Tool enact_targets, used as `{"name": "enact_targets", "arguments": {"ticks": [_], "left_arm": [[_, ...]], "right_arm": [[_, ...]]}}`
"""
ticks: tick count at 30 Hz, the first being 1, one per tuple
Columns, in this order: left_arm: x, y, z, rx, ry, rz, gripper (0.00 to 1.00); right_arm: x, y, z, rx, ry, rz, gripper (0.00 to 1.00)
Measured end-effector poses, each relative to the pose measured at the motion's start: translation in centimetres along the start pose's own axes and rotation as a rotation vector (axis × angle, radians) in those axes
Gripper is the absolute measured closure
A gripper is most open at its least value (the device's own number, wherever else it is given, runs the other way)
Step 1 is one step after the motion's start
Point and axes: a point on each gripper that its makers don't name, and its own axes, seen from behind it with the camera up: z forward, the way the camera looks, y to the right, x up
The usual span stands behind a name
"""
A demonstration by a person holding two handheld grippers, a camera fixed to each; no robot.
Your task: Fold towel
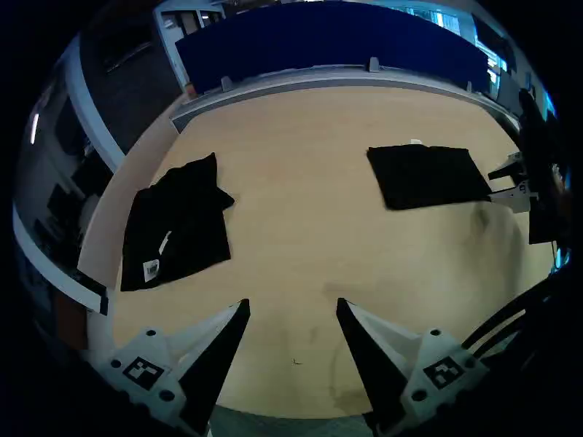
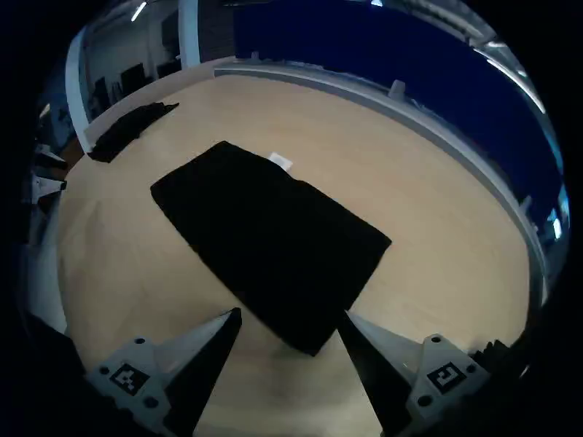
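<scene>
- The left tool [image 1: 291,306] hangs above the bare near part of the surface [image 1: 306,226], its two fingers spread wide with nothing between them.
- The right tool [image 2: 288,315] is open too; the fingers stand apart on either side of the towel's near corner, and neither presses on the cloth.
- The towel [image 2: 270,240] is black and lies flat in a neat rectangle on the pale wood surface, set at a slant to the right tool.
- A small white tag [image 2: 279,160] peeks out at the towel's far edge.
- From the left gripper view the same towel [image 1: 426,176] sits toward the side of the surface where the right tool [image 1: 519,191] is, with the tool just beside its outer edge.
- A second cloth [image 1: 178,222], also black, lies rumpled near the opposite side edge of the surface, well apart from the towel; it carries a white label [image 1: 151,269] near its near corner.
- A blue partition [image 1: 328,36] runs along the surface's far edge.
</scene>
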Motion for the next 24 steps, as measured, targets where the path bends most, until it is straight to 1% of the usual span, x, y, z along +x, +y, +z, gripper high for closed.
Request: {"name": "enact_targets", "arguments": {"ticks": [5, 8, 11, 15, 19, 21, 24], "left_arm": [[0.1, 0.3, -0.3, -0.003, 0.002, 0.000, 0.12], [0.1, 0.4, -0.5, -0.003, 0.003, 0.000, 0.12], [0.1, 0.4, -0.7, -0.002, 0.003, 0.001, 0.12], [0.3, 0.4, -0.8, 0.000, 0.003, 0.001, 0.12], [0.3, 0.4, -0.7, 0.000, 0.002, 0.000, 0.12], [0.3, 0.4, -0.6, 0.000, 0.001, 0.001, 0.12], [0.3, 0.5, -0.5, 0.001, -0.001, 0.003, 0.12]], "right_arm": [[-2.1, 1.6, -0.3, -0.028, -0.027, 0.031, 0.05], [-2.6, 2.0, -0.2, -0.032, -0.029, 0.047, 0.11], [-2.7, 2.0, -0.2, -0.020, -0.024, 0.055, 0.17], [-2.6, 1.9, -0.3, -0.009, -0.020, 0.051, 0.29], [-2.8, 2.0, -0.1, -0.003, -0.031, 0.045, 0.40], [-3.0, 2.0, -0.1, 0.001, -0.039, 0.045, 0.43], [-3.3, 1.9, -0.2, 0.005, -0.041, 0.044, 0.43]]}}
